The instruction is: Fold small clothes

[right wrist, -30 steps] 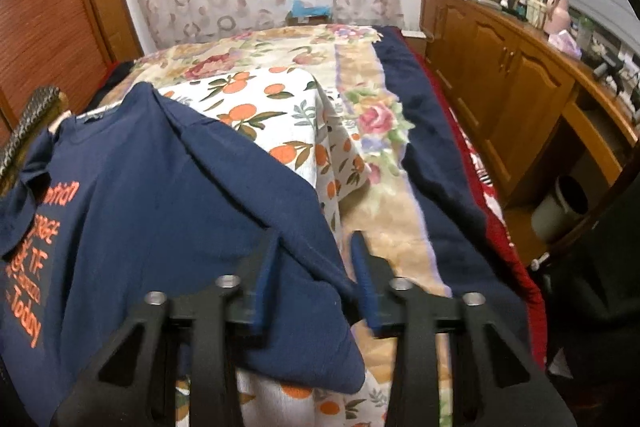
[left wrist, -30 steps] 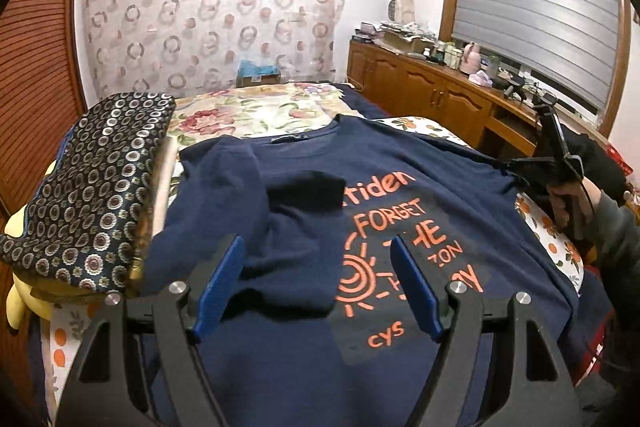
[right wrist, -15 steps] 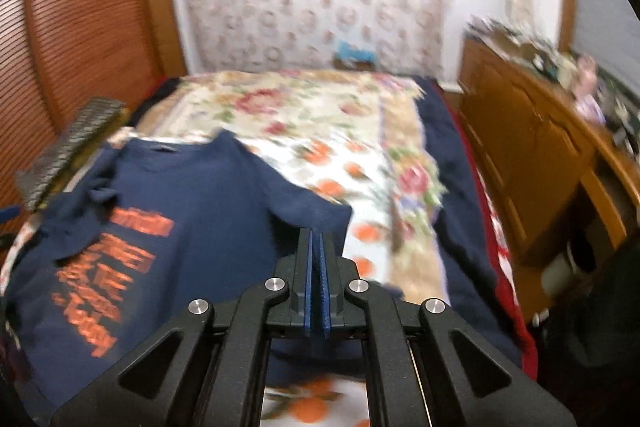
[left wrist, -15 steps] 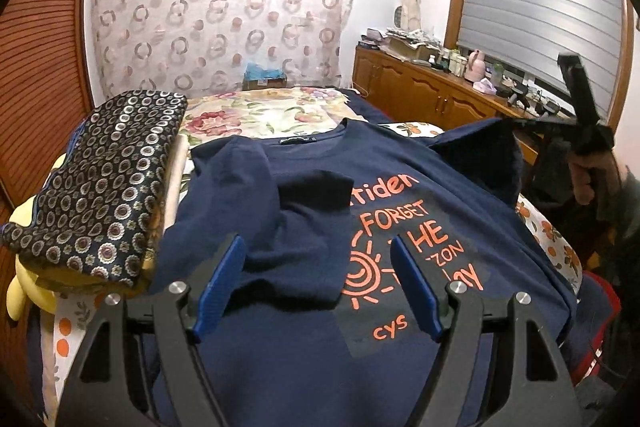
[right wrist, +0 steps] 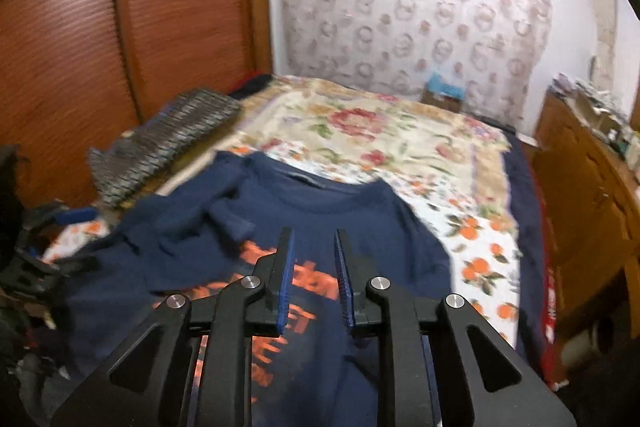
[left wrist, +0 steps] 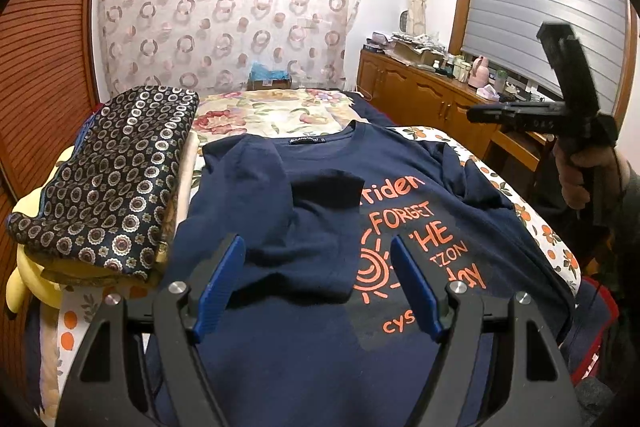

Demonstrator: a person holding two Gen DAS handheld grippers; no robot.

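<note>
Left gripper (left wrist: 316,283) spread wide, holding nothing, low over the navy T-shirt (left wrist: 320,355) laid flat on the flowered bedspread (left wrist: 276,113). Right gripper (right wrist: 314,283) parted a little, empty, above the shirt's chest print. Both sleeves (left wrist: 248,187) apparently folded inward. Probably mid-fold: next, pinching the hem and carrying it toward the collar (left wrist: 320,139). Beside the shirt, a patterned cushion (left wrist: 112,171).

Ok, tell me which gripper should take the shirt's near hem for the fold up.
Left, probably. The left gripper is open and low over the navy shirt at its near end, folded sleeve just ahead. The right gripper is raised off to the side, jaws barely apart.
</note>
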